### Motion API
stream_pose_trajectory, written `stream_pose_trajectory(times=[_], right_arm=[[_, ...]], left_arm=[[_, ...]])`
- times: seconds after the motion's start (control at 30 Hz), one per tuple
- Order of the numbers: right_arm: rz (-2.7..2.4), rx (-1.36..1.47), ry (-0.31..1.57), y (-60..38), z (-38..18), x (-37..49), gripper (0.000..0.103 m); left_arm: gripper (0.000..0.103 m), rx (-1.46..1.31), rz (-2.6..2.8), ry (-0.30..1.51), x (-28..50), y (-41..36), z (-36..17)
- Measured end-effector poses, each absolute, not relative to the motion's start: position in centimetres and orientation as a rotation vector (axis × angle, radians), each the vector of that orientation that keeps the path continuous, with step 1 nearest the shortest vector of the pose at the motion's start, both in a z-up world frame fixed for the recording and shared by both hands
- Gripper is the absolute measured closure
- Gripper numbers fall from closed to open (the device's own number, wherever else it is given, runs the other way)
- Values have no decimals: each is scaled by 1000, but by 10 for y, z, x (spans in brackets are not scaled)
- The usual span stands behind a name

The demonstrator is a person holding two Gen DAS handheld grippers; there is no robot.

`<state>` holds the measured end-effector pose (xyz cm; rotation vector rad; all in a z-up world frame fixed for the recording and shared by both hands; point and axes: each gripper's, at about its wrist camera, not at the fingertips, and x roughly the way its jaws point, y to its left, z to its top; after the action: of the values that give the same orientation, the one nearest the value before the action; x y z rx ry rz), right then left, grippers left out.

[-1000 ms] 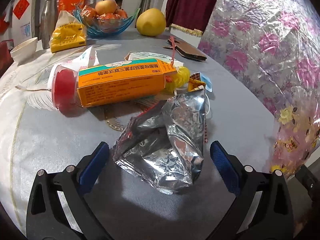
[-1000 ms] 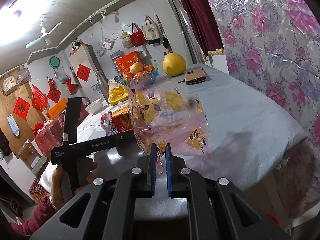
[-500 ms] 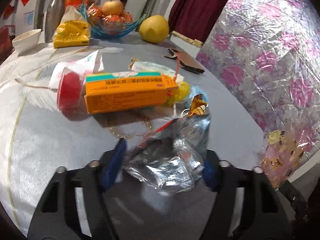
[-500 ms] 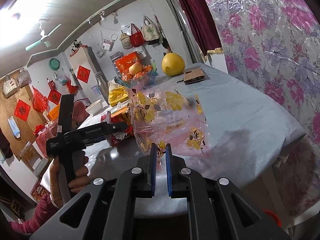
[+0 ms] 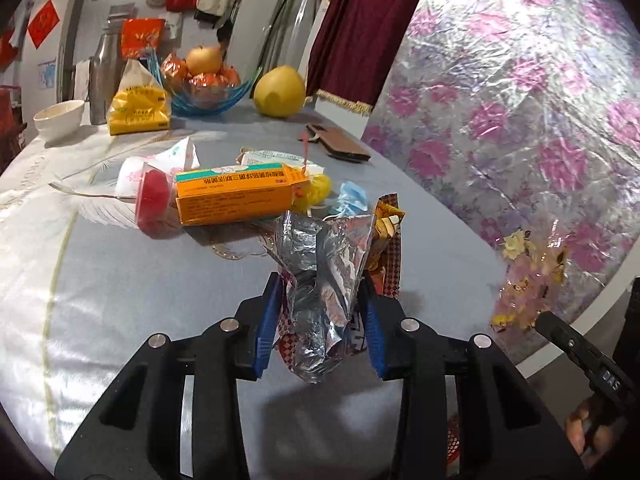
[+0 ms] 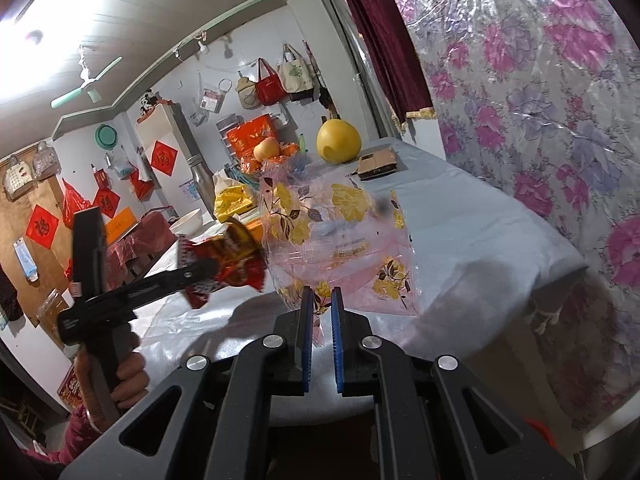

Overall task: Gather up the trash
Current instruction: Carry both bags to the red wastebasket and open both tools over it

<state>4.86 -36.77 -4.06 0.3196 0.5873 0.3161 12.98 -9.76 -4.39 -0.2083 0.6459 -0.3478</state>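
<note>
Foil wrapper (image 5: 324, 276): crumpled, lifted off the surface (image 5: 120, 280), left claw (image 5: 320, 320) just closed on it. Flowered bag (image 6: 340, 240), at its 3 o'clock: pinched in right claw (image 6: 320, 320).

A crumpled silver foil wrapper (image 5: 320, 280) sits between the left tongs (image 5: 320, 320), above the grey-clothed desk (image 5: 140, 300). Beyond them lies an orange cardboard box (image 5: 236, 196); farther back, a blue glass fruit bowl (image 5: 204, 98). A flowered clear plastic bag (image 6: 340, 240) hangs from the right tongs (image 6: 320, 320).
</note>
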Motion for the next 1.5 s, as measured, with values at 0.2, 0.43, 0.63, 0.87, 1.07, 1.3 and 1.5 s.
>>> stream_pose_trajectory(times=[0.2,0.43,0.63,0.87,1.07,1.3,1.5], right_arm=[[274,309,567,-383,-36,24,93],[216,276,559,-409,-33,1,93],[177,253,588,-434,-37,-15,93],[96,241,714,-471,-76,-30,93],[11,289,892,-500,-147,-27,93],[-11,395,1055,-519,-221,-22,68],[-56,404,965,-538,-198,-30,67]], left_arm=[[64,-187,-377,615,109,-104,-32],[64,-146,-416,603,90,-125,-26],[64,-103,-464,606,77,-151,-24],[64,-61,-533,623,66,-183,-27],[64,-8,-589,643,59,-215,-32],[64,53,-666,680,49,-251,-42],[64,91,-726,710,41,-276,-51]])
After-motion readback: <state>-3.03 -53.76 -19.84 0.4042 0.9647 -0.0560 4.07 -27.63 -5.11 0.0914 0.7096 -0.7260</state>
